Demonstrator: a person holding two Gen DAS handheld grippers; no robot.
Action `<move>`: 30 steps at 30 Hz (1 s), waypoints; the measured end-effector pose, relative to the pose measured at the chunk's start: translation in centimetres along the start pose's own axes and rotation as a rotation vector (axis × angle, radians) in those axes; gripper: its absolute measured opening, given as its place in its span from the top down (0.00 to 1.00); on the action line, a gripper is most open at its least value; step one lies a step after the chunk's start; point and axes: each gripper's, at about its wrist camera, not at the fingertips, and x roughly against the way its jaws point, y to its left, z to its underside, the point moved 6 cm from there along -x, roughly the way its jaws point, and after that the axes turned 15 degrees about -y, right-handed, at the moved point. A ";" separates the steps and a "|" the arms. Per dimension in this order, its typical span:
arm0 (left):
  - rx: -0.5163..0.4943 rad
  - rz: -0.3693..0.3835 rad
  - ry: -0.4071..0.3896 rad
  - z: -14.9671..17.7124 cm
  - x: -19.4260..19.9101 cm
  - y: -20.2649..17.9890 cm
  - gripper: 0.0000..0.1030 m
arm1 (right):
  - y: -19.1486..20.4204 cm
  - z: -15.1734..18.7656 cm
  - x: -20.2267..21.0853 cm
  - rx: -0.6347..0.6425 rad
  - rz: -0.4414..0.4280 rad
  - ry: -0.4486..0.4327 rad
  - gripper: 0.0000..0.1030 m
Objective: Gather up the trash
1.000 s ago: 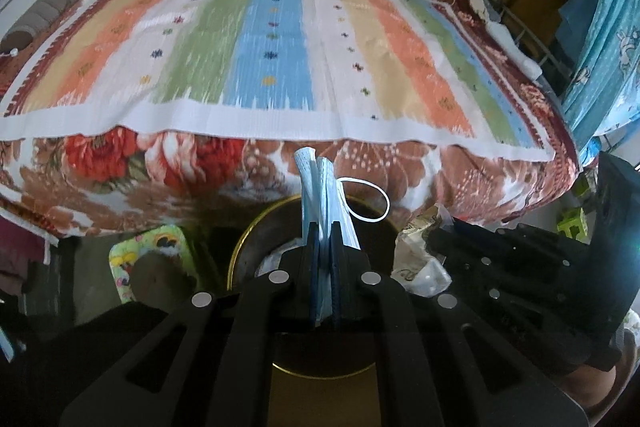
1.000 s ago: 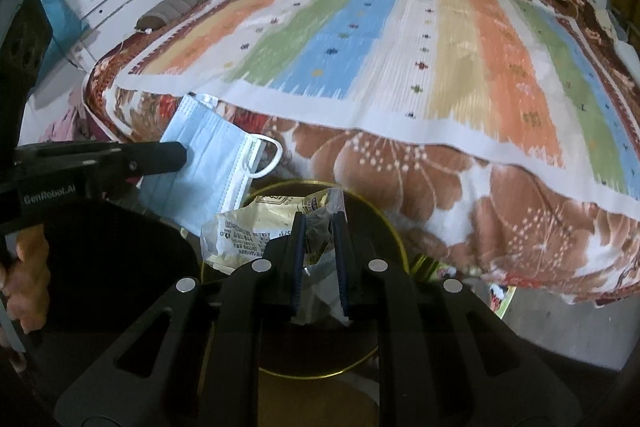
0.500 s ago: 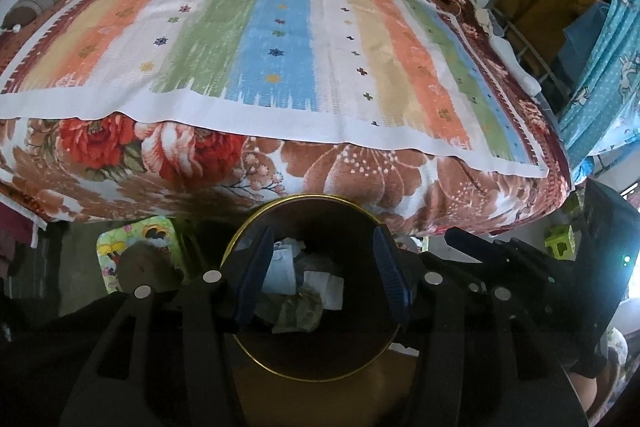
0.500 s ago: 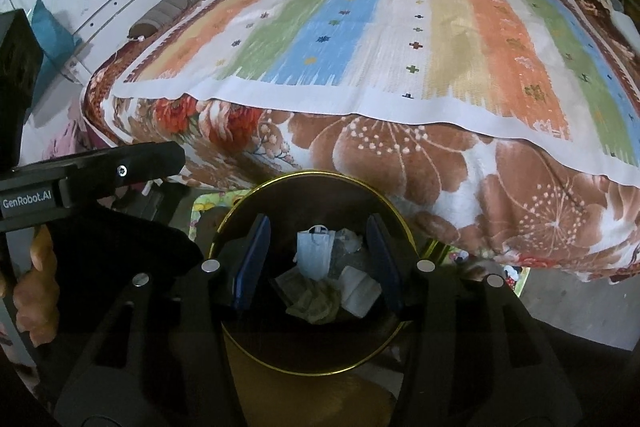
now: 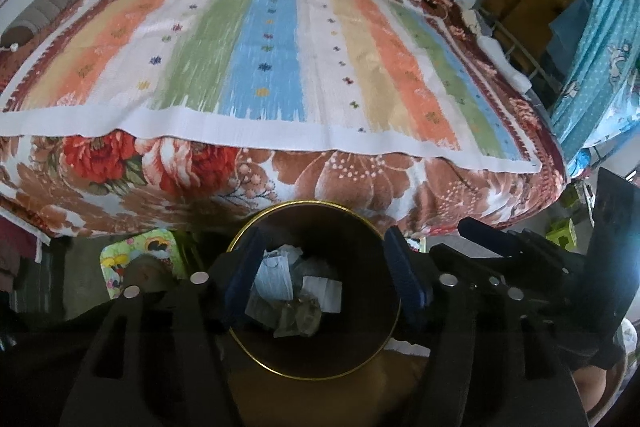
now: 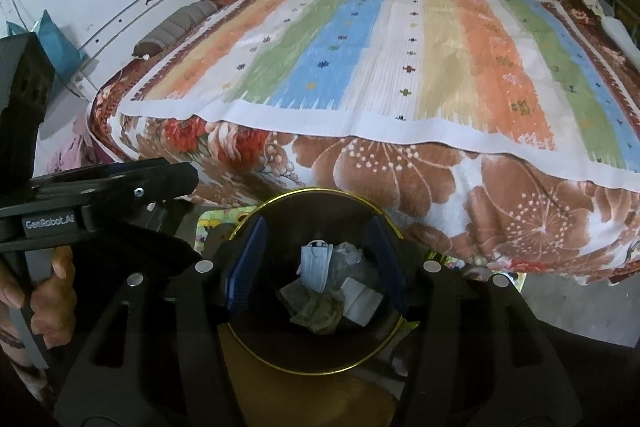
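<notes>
A round dark bin with a gold rim [image 5: 312,203] [image 6: 320,190] stands on the floor against the bed's near edge, directly under both grippers. A blue face mask [image 5: 276,277] [image 6: 316,265], a crumpled wrapper [image 5: 298,319] [image 6: 320,311] and a white paper scrap [image 5: 322,293] [image 6: 360,297] lie inside it. My left gripper [image 5: 324,269] hangs over the bin's mouth, its jaws opening, with nothing between its blue pads. My right gripper [image 6: 316,261] hovers over the same bin, jaws also opening and holding nothing.
A bed with a striped cover [image 5: 280,47] over a floral blanket [image 6: 400,179] fills the view beyond the bin. A colourful patterned stool [image 5: 132,259] stands left of the bin. Blue cloth [image 5: 600,47] hangs at the right. A hand [image 6: 44,291] holds the left gripper's handle.
Both grippers went from shut to open. The mask left my left gripper and the wrapper left my right one; both now lie in the bin.
</notes>
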 end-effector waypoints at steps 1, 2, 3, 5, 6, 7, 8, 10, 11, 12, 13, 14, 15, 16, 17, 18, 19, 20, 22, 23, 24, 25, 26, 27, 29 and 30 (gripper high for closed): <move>-0.004 -0.005 -0.015 -0.2 0.5 0.0 0.36 | 0.1 -0.3 0.5 -0.002 -0.001 -0.016 0.45; -0.007 -0.006 -0.026 -0.3 0.9 0.0 0.34 | 0.1 -0.5 1.0 -0.002 -0.001 -0.033 0.43; -0.008 -0.002 -0.037 -0.4 1.2 -0.1 0.33 | 0.2 -0.9 1.6 -0.003 0.000 -0.055 0.41; -0.006 0.005 -0.060 -0.7 2.2 -0.2 0.30 | 0.4 -1.5 2.7 -0.001 0.000 -0.093 0.39; -0.008 0.004 -0.076 -0.9 2.7 -0.2 0.29 | 0.4 -1.7 3.2 0.002 0.002 -0.110 0.36; -0.014 0.003 -0.089 -1.1 3.2 -0.4 0.27 | 0.6 -2.0 3.9 0.002 0.003 -0.131 0.33; -0.021 0.003 -0.105 -1.3 3.7 -0.6 0.24 | 0.7 -2.3 4.4 0.001 -0.002 -0.146 0.32; -0.030 0.010 -0.136 -1.6 4.7 -0.9 0.21 | 1.1 -2.5 5.2 0.006 -0.009 -0.161 0.29; -0.036 0.014 -0.150 -1.7 5.1 -1.0 0.18 | 1.3 -2.7 5.7 0.016 -0.009 -0.173 0.27; -0.050 0.018 -0.173 -1.8 5.8 -1.3 0.17 | 1.5 -2.7 6.0 0.030 -0.004 -0.185 0.24; -0.059 0.022 -0.190 -1.7 6.3 -1.4 0.14 | 1.6 -2.7 6.4 0.042 0.000 -0.194 0.22; -0.065 0.025 -0.203 -1.5 6.7 -1.4 0.12 | 1.7 -2.7 6.6 0.049 -0.002 -0.197 0.22; -0.068 0.024 -0.209 -1.4 6.9 -1.3 0.11 | 1.7 -2.6 6.8 0.051 -0.007 -0.199 0.21; -0.075 0.017 -0.218 -0.9 7.1 -1.1 0.09 | 1.7 -2.5 7.0 0.053 -0.010 -0.203 0.18; -0.079 0.013 -0.222 -0.4 7.2 -0.9 0.07 | 1.6 -2.3 7.2 0.055 -0.009 -0.208 0.17; -0.083 0.004 -0.226 0.1 7.3 -0.6 0.06 | 1.4 -1.9 7.4 0.055 -0.006 -0.211 0.14; -0.088 -0.015 -0.225 0.7 7.4 -0.3 0.06 | 1.1 -1.7 7.4 0.048 -0.006 -0.207 0.14; -0.091 -0.026 -0.222 1.0 7.4 -0.2 0.06 | 1.1 -1.5 7.5 0.044 -0.010 -0.207 0.14; -0.096 0.004 -0.230 1.9 7.8 -0.2 0.06 | 0.7 -0.8 7.9 0.052 -0.004 -0.219 0.09; -0.101 0.005 -0.229 2.4 7.8 -0.2 0.06 | 0.4 -0.5 8.0 0.054 0.016 -0.218 0.09; -0.106 -0.008 -0.225 2.8 7.8 0.0 0.06 | 0.3 -0.3 8.2 0.052 0.014 -0.221 0.09; -0.107 -0.009 -0.226 3.2 7.8 0.1 0.06 | 0.2 -0.1 8.6 0.055 -0.003 -0.238 0.09; -0.109 0.002 -0.230 3.6 7.7 0.1 0.06 | 0.0 0.2 8.7 0.061 0.005 -0.249 0.09; -0.112 0.002 -0.229 3.8 7.6 0.0 0.06 | -0.2 0.5 8.6 0.060 0.025 -0.250 0.09; -0.125 -0.015 -0.214 4.5 7.1 0.0 0.06 | 0.1 0.9 8.8 0.055 -0.015 -0.262 0.09; -0.135 -0.014 -0.199 4.9 6.7 -0.1 0.06 | 0.1 1.1 8.8 0.070 -0.009 -0.274 0.09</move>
